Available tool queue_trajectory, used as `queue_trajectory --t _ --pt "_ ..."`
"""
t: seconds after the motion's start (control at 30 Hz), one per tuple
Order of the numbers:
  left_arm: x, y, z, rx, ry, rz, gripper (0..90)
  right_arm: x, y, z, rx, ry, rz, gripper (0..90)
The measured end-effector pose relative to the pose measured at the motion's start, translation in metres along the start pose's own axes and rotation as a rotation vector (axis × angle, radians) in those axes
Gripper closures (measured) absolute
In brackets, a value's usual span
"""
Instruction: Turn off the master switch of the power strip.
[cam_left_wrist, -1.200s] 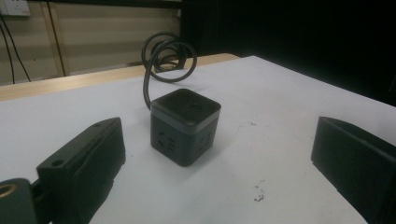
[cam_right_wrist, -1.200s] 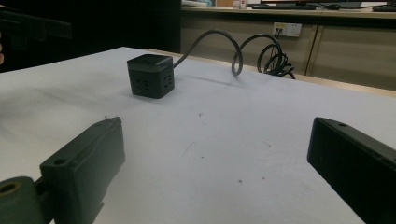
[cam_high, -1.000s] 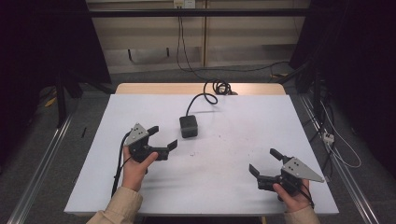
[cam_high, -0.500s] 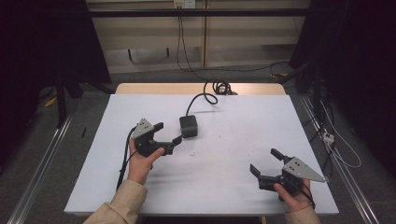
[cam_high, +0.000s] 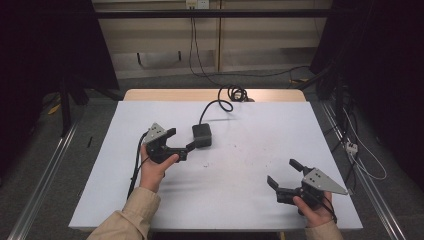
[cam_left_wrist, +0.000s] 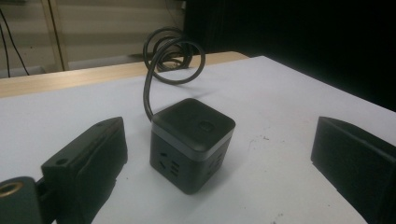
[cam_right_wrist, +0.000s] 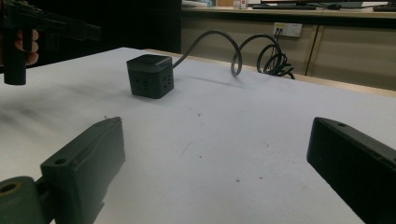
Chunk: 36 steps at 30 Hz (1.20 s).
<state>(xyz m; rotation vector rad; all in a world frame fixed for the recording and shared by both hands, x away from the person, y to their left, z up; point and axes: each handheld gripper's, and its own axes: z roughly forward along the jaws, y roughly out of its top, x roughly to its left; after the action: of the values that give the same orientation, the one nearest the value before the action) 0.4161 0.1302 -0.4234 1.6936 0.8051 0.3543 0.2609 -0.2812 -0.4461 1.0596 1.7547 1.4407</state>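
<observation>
Reaching toward the black socket cube (cam_high: 202, 135), the left gripper (cam_high: 180, 142) is holding its jaws wide apart with nothing between them, and the cube is lying just ahead of that gap. In the left gripper view the cube (cam_left_wrist: 191, 144) is sitting between the two jaw tips but a little beyond them, turned so that one vertical corner is facing the camera; the jaws are not touching it. It is standing upright on the white table (cam_high: 240, 210), toward the far middle, and its thick black cord (cam_high: 215, 106) is leaving from the far side and coiling at the table's back edge. The cube has no real long axis, so the corner-on angle is what matters: the jaws would probably need to meet two opposite flat faces, not edges. The right gripper (cam_high: 286, 178) is resting well apart, near the front right corner, also spread open and empty. The left hand is clearly the nearer one.
</observation>
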Motion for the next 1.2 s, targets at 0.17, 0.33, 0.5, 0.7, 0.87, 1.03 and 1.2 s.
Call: queue_trajectory --t 0.17,0.33,0.5,0.7,0.87,1.03,1.2 --pt "0.003 -0.001 0.003 -0.003 0.010 -0.003 5.5 -0.001 0.000 -0.001 -0.002 -0.001 0.000 3.7" --pt "0.004 -0.002 0.004 -0.010 0.013 -0.009 6.2 -0.001 0.001 -0.001 -0.002 -0.001 -0.001 3.7" --pt "0.005 -0.002 0.006 -0.009 0.020 -0.011 6.4 -0.001 0.001 -0.001 -0.003 -0.001 0.000 3.7" --pt "0.004 0.002 0.010 0.009 0.013 0.007 6.4 -0.001 0.001 -0.001 -0.003 0.000 -0.002 3.7" --pt "0.002 0.006 0.014 0.011 0.013 0.016 6.4 -0.001 0.001 -0.001 -0.005 0.001 -0.002 3.7" --pt "0.004 0.005 0.017 0.014 0.016 0.015 6.6 -0.001 0.001 -0.001 -0.003 0.001 -0.002 3.7" --pt "0.006 0.004 0.018 0.009 0.022 0.004 6.8 -0.001 0.001 -0.001 -0.002 0.000 -0.003 3.7"
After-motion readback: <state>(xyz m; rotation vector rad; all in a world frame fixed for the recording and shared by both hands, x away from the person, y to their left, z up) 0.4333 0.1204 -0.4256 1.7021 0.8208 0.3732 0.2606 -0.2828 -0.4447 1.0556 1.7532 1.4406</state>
